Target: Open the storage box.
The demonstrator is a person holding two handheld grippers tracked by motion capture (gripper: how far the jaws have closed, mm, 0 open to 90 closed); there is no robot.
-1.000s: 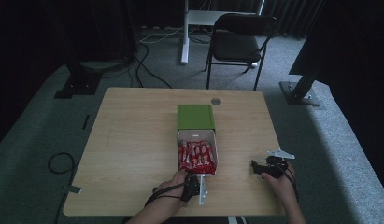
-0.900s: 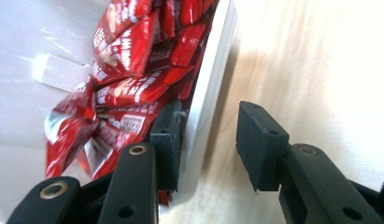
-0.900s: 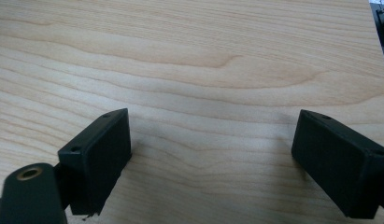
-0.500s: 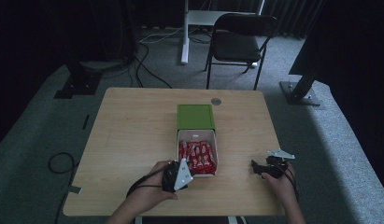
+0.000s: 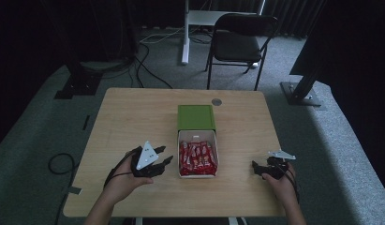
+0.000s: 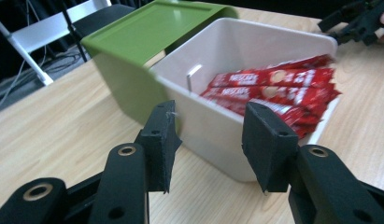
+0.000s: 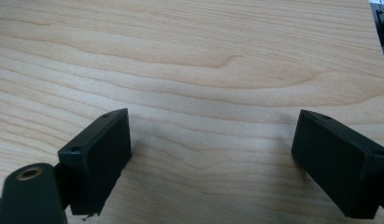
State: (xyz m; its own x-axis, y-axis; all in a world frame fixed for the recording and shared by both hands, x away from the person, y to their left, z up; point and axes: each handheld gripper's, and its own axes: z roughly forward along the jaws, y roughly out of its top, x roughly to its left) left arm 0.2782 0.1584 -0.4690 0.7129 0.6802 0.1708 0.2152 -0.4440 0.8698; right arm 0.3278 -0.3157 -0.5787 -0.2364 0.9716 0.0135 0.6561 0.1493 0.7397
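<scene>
A white box [image 5: 197, 154], squared and smooth-walled like moulded plastic, sits near the middle of the pale wood-grain worktop [image 5: 134, 117]. Glossy red packets [image 5: 197, 156] lie packed flat inside it, side by side. Touching the box's far end is a matte green lid or sleeve [image 5: 196, 117]; the high view makes it look flat on the worktop, while the left gripper view shows it tilted up over the box's far rim.

Just beside the box's left wall is the left hand-held gripper [image 5: 163, 161], a grey three-cornered plate on top, its jaws parted with nothing between them. Its own camera looks past those black, blocky jaws at the box's near corner and makes out white lettering on the packets, plus a small white upright tab against the inner wall; the high view is too coarse for either.

Well off the box's right side, the right hand-held gripper [image 5: 256, 168] rests low over bare wood, jaws spread wide and empty. Its own view gives the wavy grain and the jaws' shadows on it.
</scene>
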